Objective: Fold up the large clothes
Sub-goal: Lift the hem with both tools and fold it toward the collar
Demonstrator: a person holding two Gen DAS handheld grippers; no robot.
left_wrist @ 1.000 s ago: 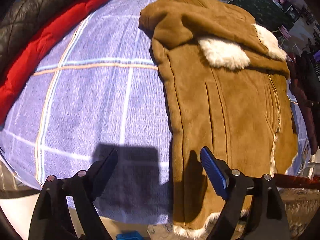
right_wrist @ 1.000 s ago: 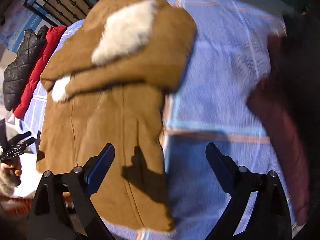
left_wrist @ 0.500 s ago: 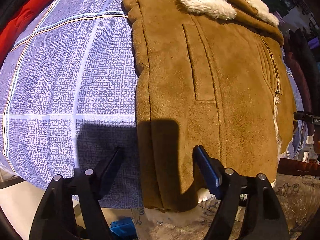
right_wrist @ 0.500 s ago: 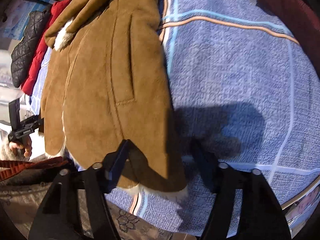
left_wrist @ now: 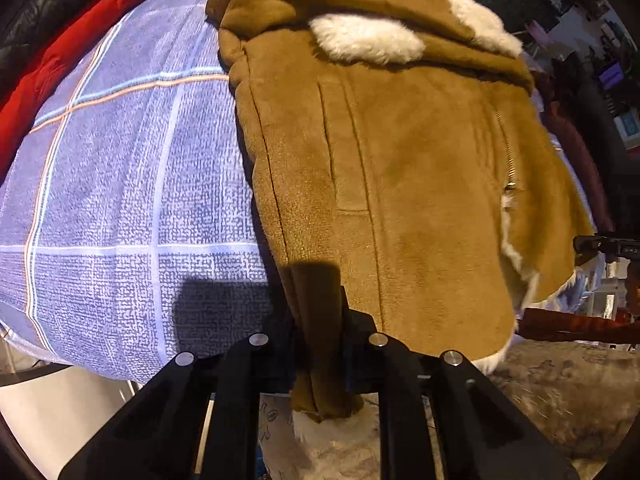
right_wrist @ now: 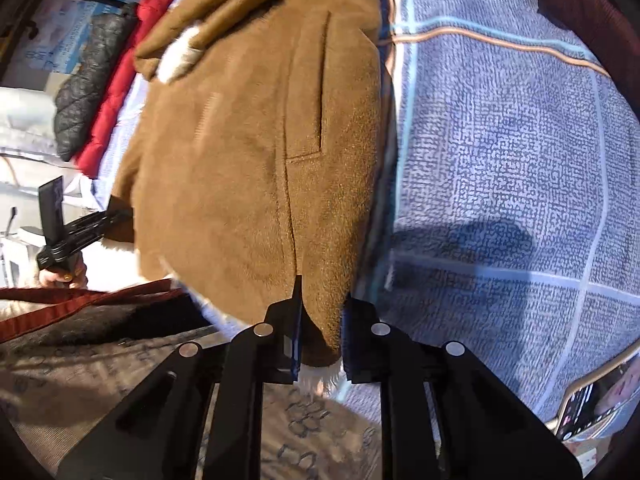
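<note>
A large tan suede coat (left_wrist: 400,168) with white fleece lining lies on a blue plaid bed cover (left_wrist: 120,168), sleeves folded across its upper part. My left gripper (left_wrist: 318,344) is shut on the coat's bottom left hem corner. My right gripper (right_wrist: 320,332) is shut on the coat's (right_wrist: 256,128) bottom right hem corner, at the bed's near edge. The white fleece trim hangs just below both grips. Each gripper shows at the edge of the other's view.
A red jacket (left_wrist: 60,52) and a black quilted jacket (left_wrist: 36,4) lie along the left side of the bed. A dark maroon garment (right_wrist: 592,12) lies on the right side. A phone (right_wrist: 588,404) rests at the bed's near right edge. A patterned rug (left_wrist: 560,392) covers the floor below.
Both grippers moved down to the coat's bottom hem and closed on its two corners; a second ago both were open above the coat.
</note>
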